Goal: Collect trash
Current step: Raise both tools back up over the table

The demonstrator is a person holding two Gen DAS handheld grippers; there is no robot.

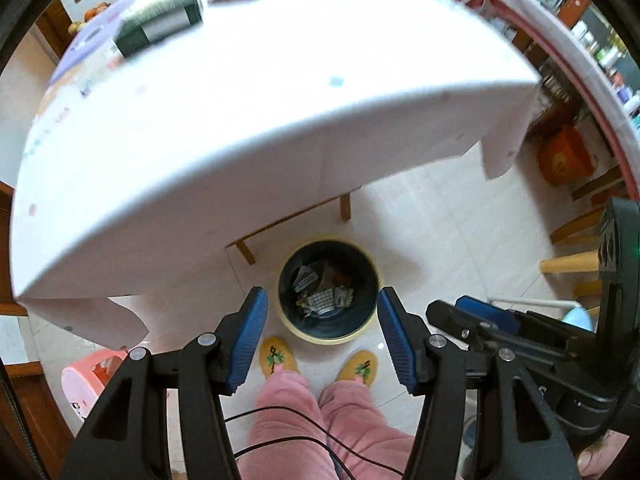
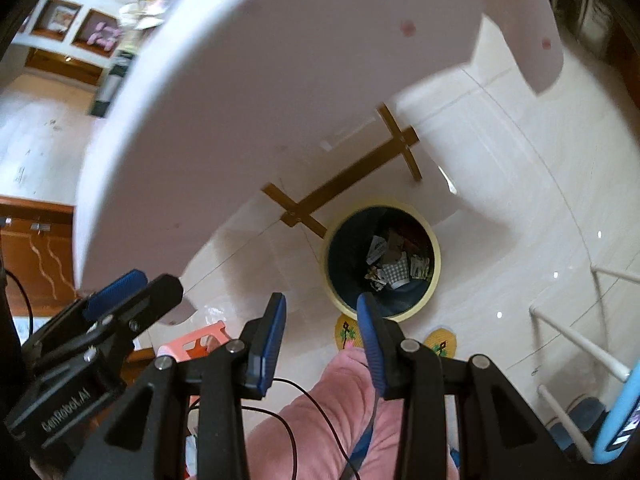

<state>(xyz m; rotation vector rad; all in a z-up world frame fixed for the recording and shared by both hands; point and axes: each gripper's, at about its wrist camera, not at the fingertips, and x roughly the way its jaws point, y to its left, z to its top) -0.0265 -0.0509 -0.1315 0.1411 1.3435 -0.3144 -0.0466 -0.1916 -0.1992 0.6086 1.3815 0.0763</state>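
A round bin [image 1: 370, 322] with a pale yellow rim and dark inside stands on the floor by the table's edge; scraps of paper and wrappers [image 1: 326, 298] lie in its bottom. My left gripper [image 1: 322, 312] hangs well above it, open, nothing between its blue pads. In the right wrist view the same bin [image 2: 434, 276] holds the trash [image 2: 394, 268], and my right gripper [image 2: 322, 312] is open and empty, high over the bin's near rim. The left gripper [image 2: 120, 286] shows at that view's left, the right gripper [image 1: 480, 314] at the left wrist view's right.
A table under a white cloth [image 1: 260, 128] fills the upper half, with a dark green box [image 1: 160, 20] and clutter at its far end. A person's pink trouser legs [image 1: 320, 420] and yellow slippers [image 1: 278, 356] stand beside the bin. A pink stool [image 1: 92, 376] sits left, a white rack [image 2: 576, 340] right.
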